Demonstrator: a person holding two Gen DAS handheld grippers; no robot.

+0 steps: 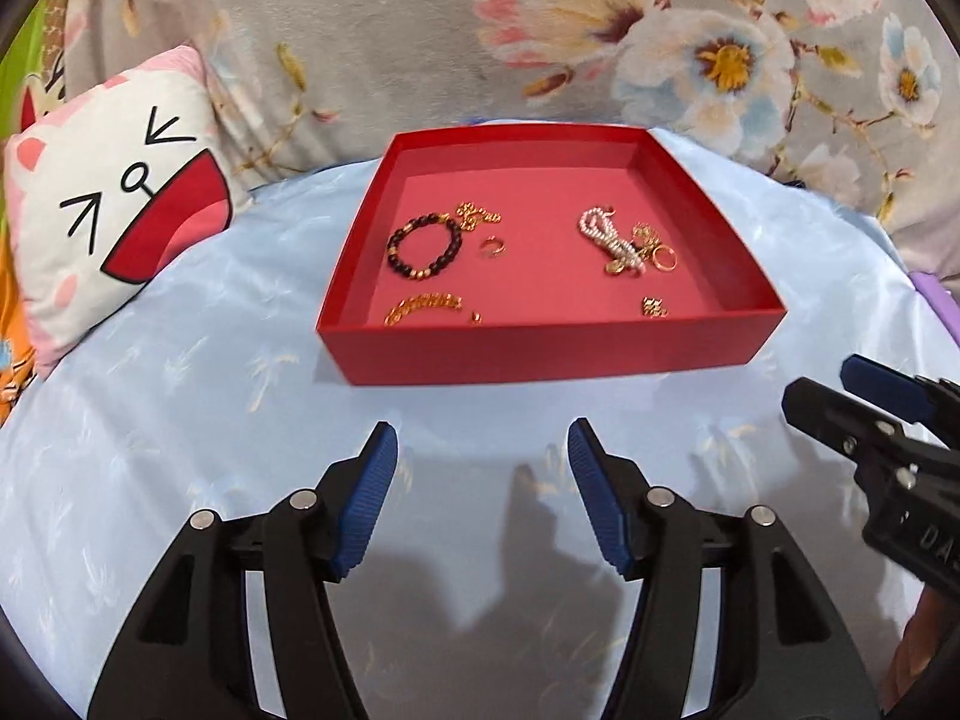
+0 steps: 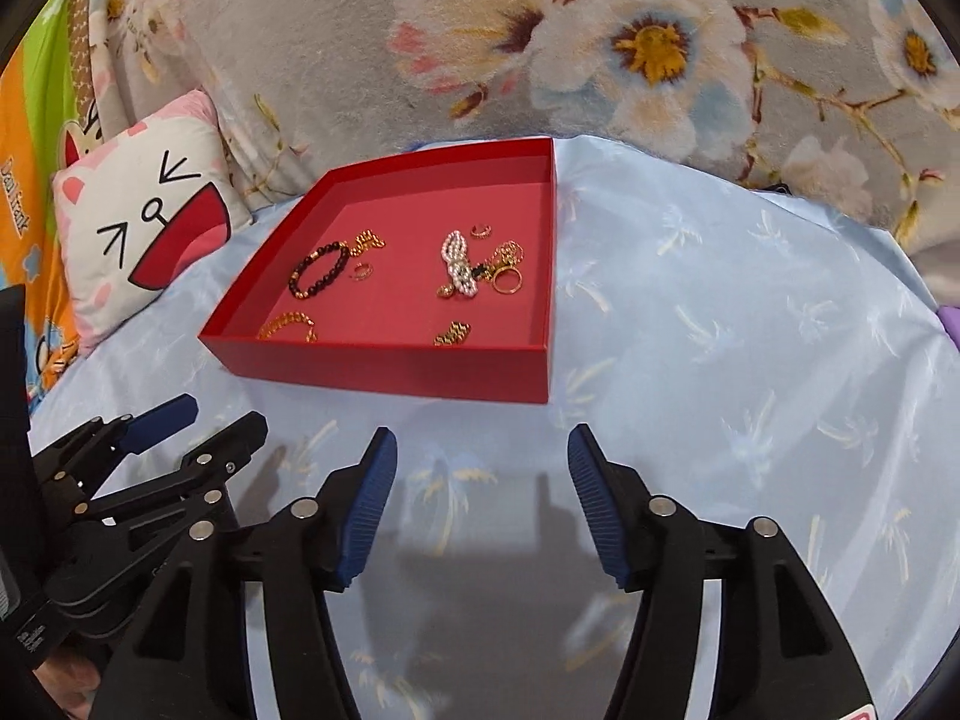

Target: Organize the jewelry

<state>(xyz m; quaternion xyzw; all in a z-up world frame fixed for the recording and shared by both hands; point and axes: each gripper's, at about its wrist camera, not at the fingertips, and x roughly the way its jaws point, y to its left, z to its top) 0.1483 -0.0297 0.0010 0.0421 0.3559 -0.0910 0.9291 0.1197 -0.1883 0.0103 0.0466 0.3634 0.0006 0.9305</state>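
The red tray is sitting on the pale blue satin bedspread, in front of both grippers and well apart from them. It is looking like light, stiff card, best taken by a side wall if it needs shifting, though the slick cloth will likely be letting it slide.

Inside, the dark beaded bracelet is lying toward the left, next to a small gold chain; being a limp loop, it is probably easiest pinched across one run of beads. The pearl strand is lying tangled with gold pieces on the right, so lifting it is likely to be dragging neighbours along. The gold ring beside it is small, hard and slippery, calling for a fine pinch on its band.

The left gripper is hovering over the bedspread with jaws spread wide, holding nothing. The right gripper is likewise gaping wide and empty.
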